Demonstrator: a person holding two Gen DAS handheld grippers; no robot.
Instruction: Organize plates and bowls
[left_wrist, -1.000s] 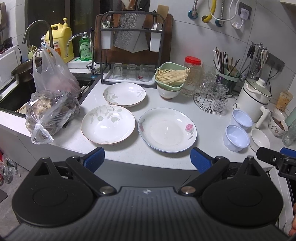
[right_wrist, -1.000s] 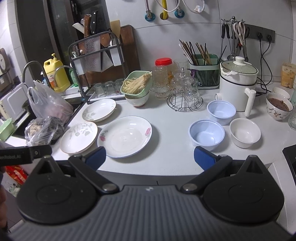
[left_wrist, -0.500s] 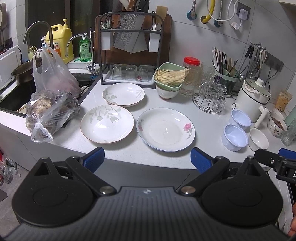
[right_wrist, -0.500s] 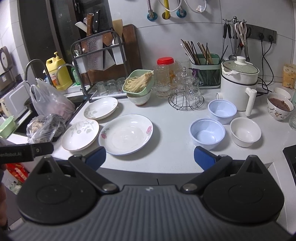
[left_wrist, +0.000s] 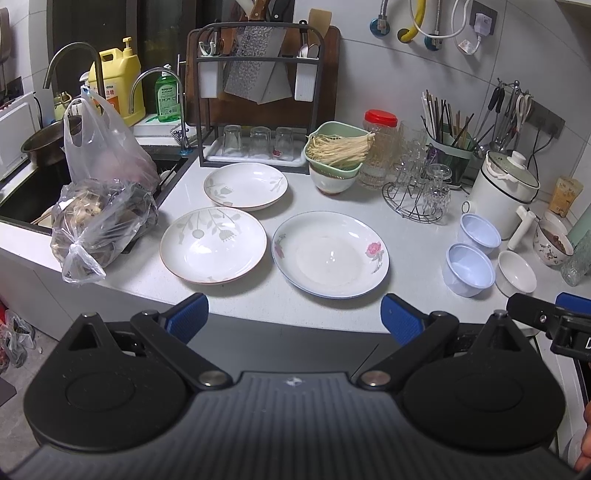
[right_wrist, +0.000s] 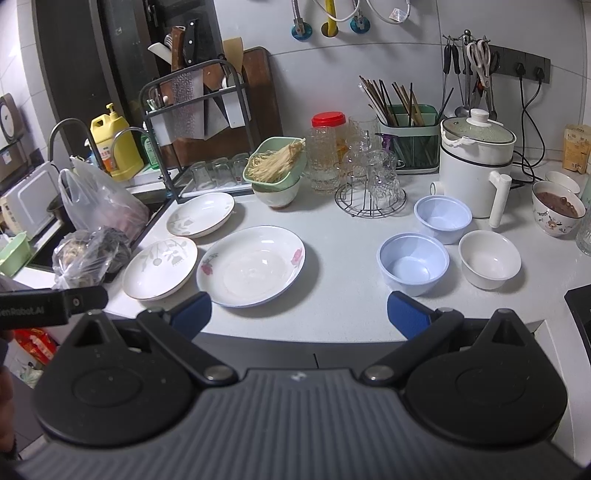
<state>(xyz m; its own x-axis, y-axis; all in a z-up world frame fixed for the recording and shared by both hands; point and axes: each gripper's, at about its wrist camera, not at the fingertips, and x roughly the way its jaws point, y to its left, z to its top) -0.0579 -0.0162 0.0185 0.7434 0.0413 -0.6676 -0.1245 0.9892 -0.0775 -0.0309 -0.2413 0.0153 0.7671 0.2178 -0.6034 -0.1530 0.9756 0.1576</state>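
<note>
Three plates and three small bowls lie loose on the white counter (left_wrist: 332, 314), none stacked yet.

Largest is the rose plate (left_wrist: 330, 254) at frame centre of the left view; left of it sits the leaf plate (left_wrist: 213, 244), and above that the smaller leaf plate (left_wrist: 245, 185), all flat and apart, so probably awaiting nesting by size. At right of the right view two blue bowls, the near (right_wrist: 413, 263) and the far (right_wrist: 443, 218), stand beside the white bowl (right_wrist: 489, 259), upright and grouped, ready to be nested. Both tools hang short of the counter edge: left gripper (left_wrist: 294, 320) and right gripper (right_wrist: 299, 314) have fingers spread wide, holding nothing, likely poised for a first pick.
</note>
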